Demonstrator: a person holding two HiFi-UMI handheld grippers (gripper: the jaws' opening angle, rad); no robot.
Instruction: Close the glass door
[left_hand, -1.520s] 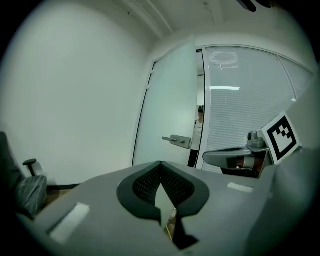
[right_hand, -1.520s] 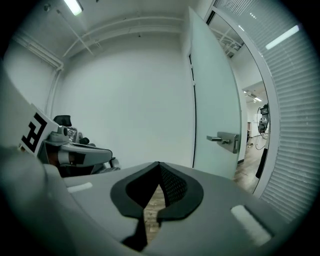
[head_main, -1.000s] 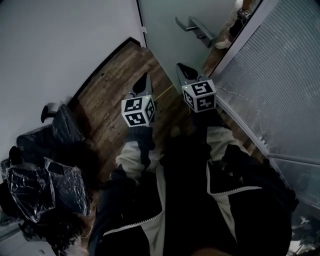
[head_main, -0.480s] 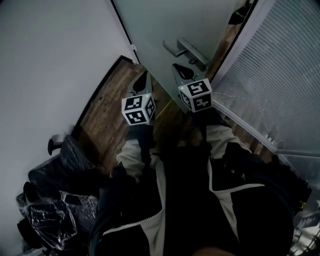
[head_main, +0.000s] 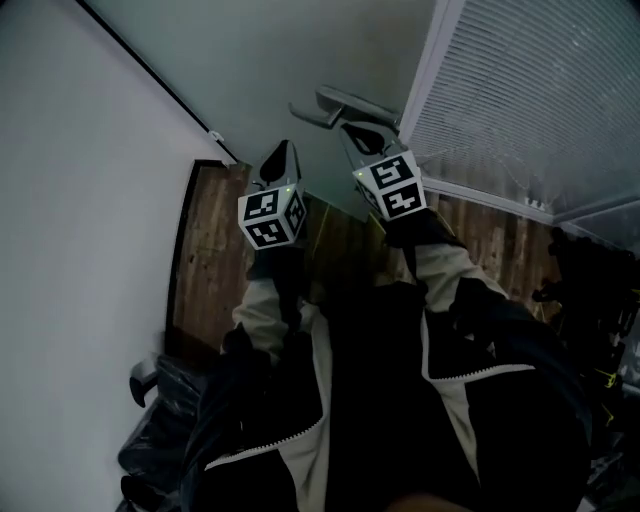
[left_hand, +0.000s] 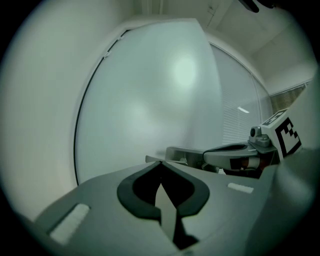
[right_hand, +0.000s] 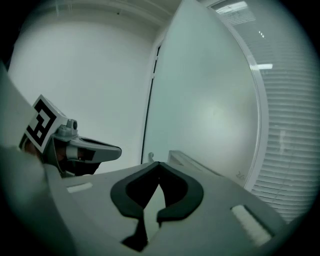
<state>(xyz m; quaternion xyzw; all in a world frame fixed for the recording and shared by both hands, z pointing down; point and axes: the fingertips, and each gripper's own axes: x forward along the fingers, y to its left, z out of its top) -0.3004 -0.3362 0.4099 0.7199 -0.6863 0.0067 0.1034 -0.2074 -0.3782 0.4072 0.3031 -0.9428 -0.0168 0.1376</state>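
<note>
Underfoot, wood floor (head_main: 215, 255); glass door (head_main: 260, 60) ahead.

Dark wooden plank floor (head_main: 212, 262), crumpled black plastic bags (head_main: 175, 440) lying on it at lower left

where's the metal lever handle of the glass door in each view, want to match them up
Head view: grey metal lever handle top centre, just beyond the right tongs.
Left gripper view: right of centre, behind the right tongs.
Right gripper view: just right of its own tong tips.
Shared landmark: white slatted blind panel, right of the handle in all three.
</note>
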